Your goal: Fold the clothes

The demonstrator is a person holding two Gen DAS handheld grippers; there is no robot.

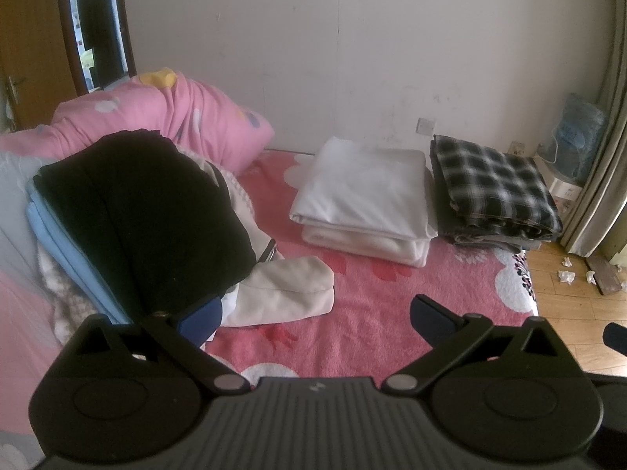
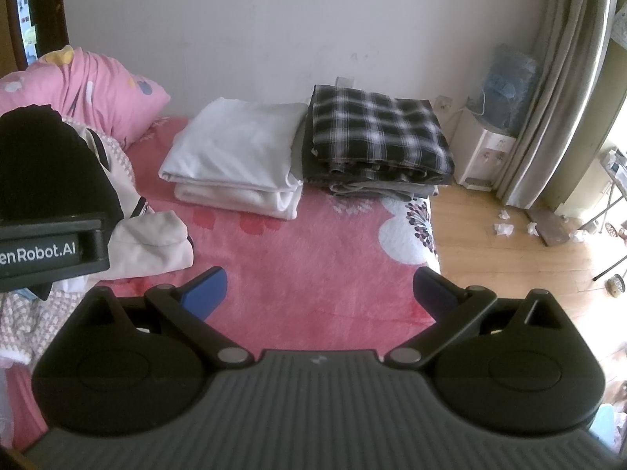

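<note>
A heap of unfolded clothes lies at the left of the bed: a black garment (image 1: 133, 211) on top, a light blue one (image 1: 66, 250) under it, and a cream garment (image 1: 286, 290) spilling out toward the middle. Against the wall sit a folded white stack (image 1: 364, 203) and a folded black-and-white plaid stack (image 1: 493, 188). My left gripper (image 1: 313, 321) hovers open over the pink blanket, its left finger beside the heap's edge. My right gripper (image 2: 319, 293) is open too, above bare blanket, with the white stack (image 2: 235, 160) and plaid stack (image 2: 376, 133) ahead.
A pink quilt (image 1: 176, 117) is bunched at the bed's far left by a mirror. The pink flowered blanket (image 2: 313, 243) ends at the right, where wooden floor (image 2: 509, 258) holds crumpled tissues, a water dispenser (image 2: 486, 156) and a curtain. The left gripper's body (image 2: 47, 250) shows at the left edge.
</note>
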